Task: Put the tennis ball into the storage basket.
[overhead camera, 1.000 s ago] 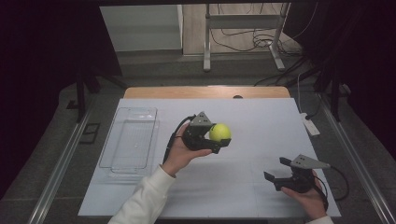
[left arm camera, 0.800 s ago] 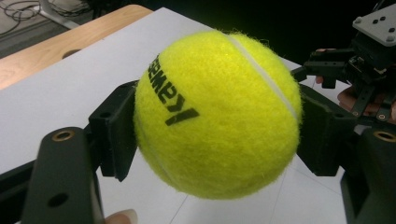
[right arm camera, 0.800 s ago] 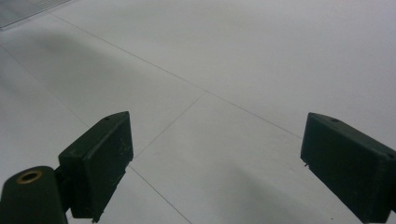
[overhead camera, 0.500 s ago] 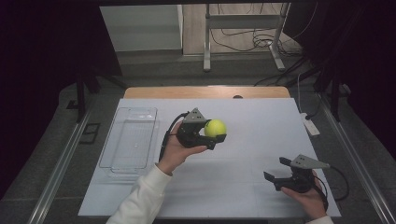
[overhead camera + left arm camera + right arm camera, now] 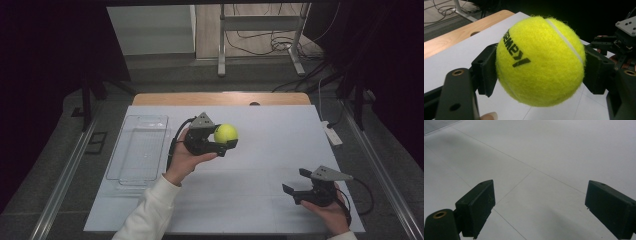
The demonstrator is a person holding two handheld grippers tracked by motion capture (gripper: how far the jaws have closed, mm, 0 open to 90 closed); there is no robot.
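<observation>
I am gripping the tennis ball (image 5: 225,133) in the left tool (image 5: 223,143), pads pressing both sides, lifted above the white tabletop (image 5: 270,150) just right of the clear tray (image 5: 138,150). I am keeping the squeeze steady and the carry slow, since a round ball slips easily. The ball has no long axis; its printed logo faces the left tool's camera, while the right tool (image 5: 295,186) is resting open near the front right.

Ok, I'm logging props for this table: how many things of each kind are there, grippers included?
Tennis ball: 1
Clear tray: 1
Grippers: 2, the left gripper and the right gripper
Total: 4
</observation>
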